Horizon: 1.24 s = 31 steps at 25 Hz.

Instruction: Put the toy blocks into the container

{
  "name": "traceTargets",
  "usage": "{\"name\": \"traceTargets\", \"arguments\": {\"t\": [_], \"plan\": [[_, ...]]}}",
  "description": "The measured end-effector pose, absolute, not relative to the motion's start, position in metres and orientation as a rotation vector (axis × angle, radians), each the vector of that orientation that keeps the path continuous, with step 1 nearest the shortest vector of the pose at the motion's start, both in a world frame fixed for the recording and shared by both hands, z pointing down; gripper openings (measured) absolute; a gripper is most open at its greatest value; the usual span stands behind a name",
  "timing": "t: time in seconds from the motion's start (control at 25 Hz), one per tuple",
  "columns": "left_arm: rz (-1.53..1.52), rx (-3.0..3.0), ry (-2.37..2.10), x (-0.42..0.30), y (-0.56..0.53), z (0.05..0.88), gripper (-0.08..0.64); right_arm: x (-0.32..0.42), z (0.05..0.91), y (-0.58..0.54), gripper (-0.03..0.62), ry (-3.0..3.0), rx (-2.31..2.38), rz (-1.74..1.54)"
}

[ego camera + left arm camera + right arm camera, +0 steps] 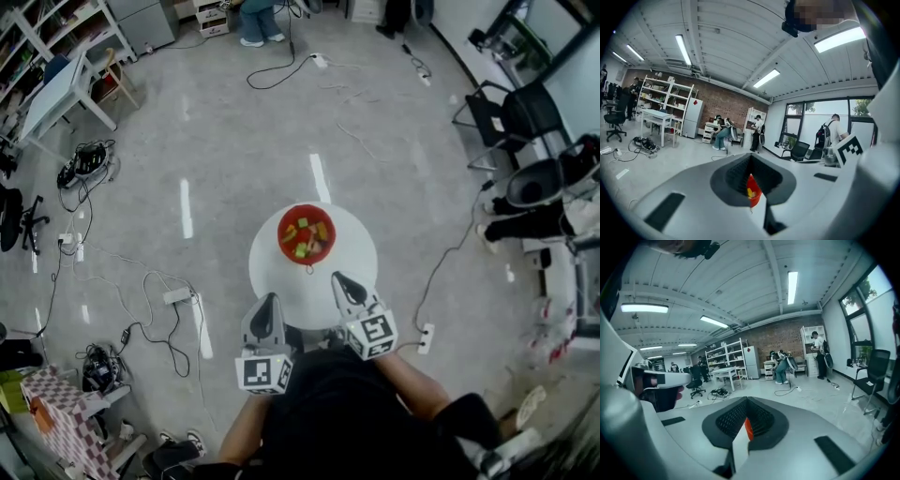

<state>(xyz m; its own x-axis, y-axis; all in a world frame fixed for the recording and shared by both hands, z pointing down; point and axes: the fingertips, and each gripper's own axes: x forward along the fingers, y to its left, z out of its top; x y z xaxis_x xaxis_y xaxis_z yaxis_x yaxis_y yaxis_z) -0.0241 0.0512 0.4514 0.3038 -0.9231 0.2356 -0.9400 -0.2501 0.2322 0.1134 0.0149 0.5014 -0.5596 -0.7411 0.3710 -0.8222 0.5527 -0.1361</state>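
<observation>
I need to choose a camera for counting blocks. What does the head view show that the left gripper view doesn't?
Only the head view: the whole red container with toy blocks inside, on a round white table. The left claw and right claw are by its near edge, and there are floor cables.
Only the left gripper view: ceiling lights, a brick wall, windows and standing people.
Both: the red container, though the left gripper view gives just a sliver of it, seen through the slit of the left claw's shut jaws.

The toy blocks (307, 240) heaped in the container (281, 232) are too small to tell apart or count.
</observation>
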Motion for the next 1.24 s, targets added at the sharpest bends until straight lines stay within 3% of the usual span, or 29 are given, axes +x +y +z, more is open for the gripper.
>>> {"name": "traceTargets", "arguments": {"t": [1.24], "plan": [[0.039,2.268,-1.681,-0.01,0.063,0.458,-0.012,0.11,0.505,0.047,-0.003,-2.531,1.219,0.375]]}}
